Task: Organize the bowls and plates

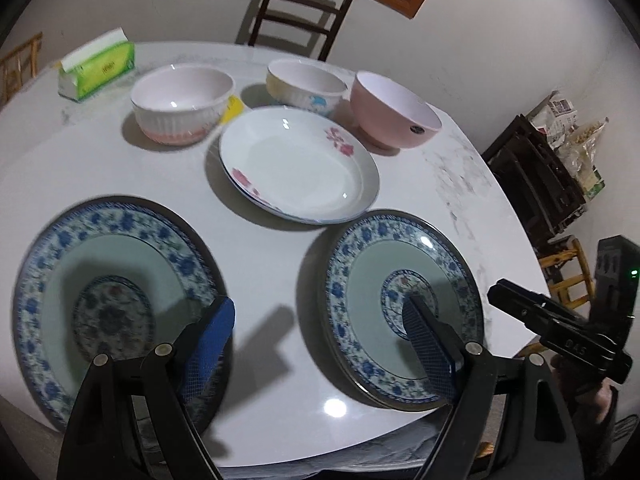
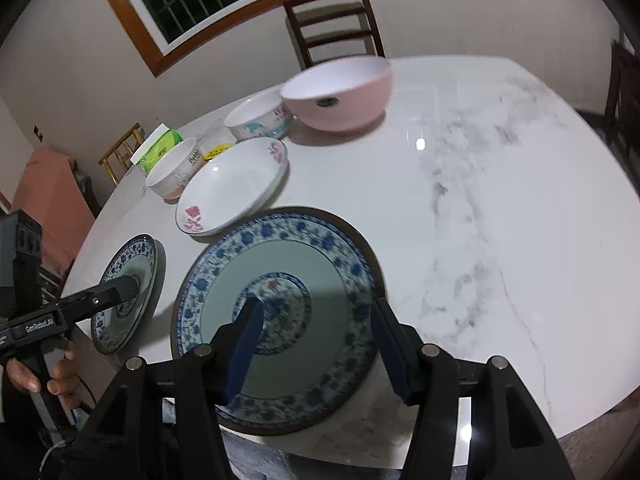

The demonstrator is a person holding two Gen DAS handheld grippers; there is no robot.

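Three round plates are counted on the marble-veined table (image 2: 500,184): two glossy blue-floral plates (image 1: 116,300) (image 1: 400,304) near its front edge, one white pink-flowered plate (image 1: 298,166) behind. Three bowls (image 1: 182,108) (image 1: 306,86) (image 1: 394,110), two ribbed and one smooth pink, are lined up farther back. Both the left gripper (image 1: 320,320) and right gripper (image 2: 316,320) are held agape, empty.

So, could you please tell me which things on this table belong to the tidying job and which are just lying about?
For the job:
- two blue-patterned plates
- white floral plate
- ribbed white bowl
- cartoon bowl
- pink bowl

Lying about:
- green tissue pack
- yellow item behind the bowls
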